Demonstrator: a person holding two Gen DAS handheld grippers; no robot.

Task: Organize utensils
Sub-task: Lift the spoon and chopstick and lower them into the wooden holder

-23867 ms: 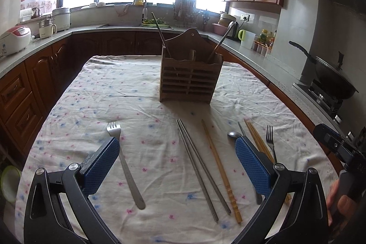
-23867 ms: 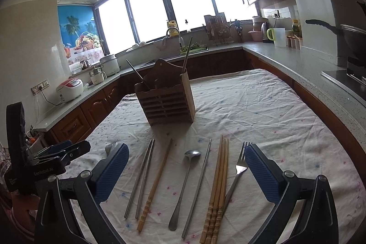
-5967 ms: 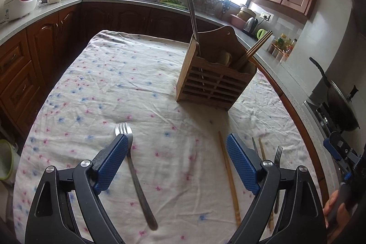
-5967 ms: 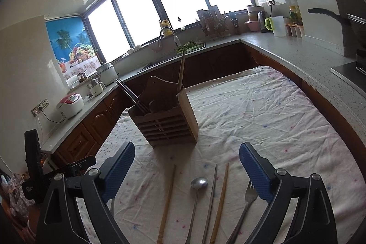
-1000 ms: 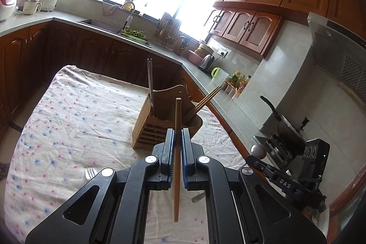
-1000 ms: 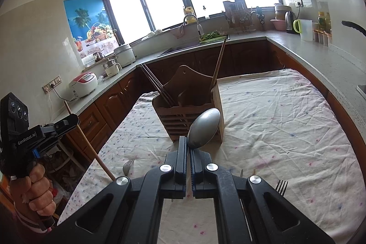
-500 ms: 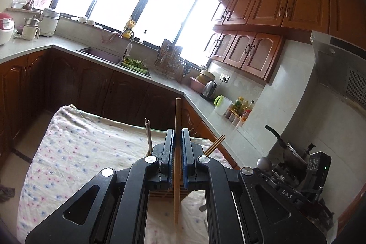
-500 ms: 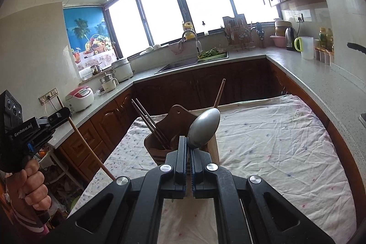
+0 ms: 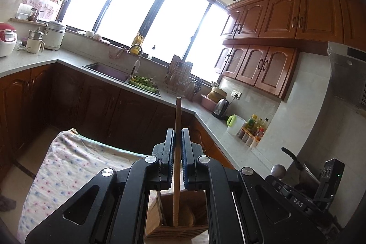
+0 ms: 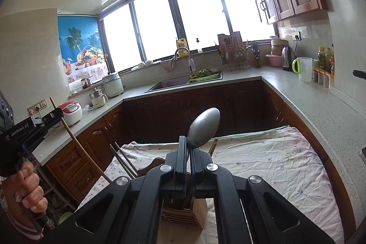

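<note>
My left gripper is shut on a wooden chopstick, held upright with its lower end inside the wooden utensil holder directly below. My right gripper is shut on a metal spoon, bowl up, its handle hidden behind the fingers above the same holder. Dark chopsticks and a wooden one stand in the holder. The left gripper with its chopstick also shows at the left of the right wrist view.
The holder stands on a table with a flowered cloth. Dark wood cabinets and a grey counter with a sink, rice cookers, kettle and jars surround it. The right gripper's body shows at lower right in the left wrist view.
Both grippers have risen and tilted up over the holder. The chopstick's lower end has gone down into the holder, and the spoon now hangs right above it.
</note>
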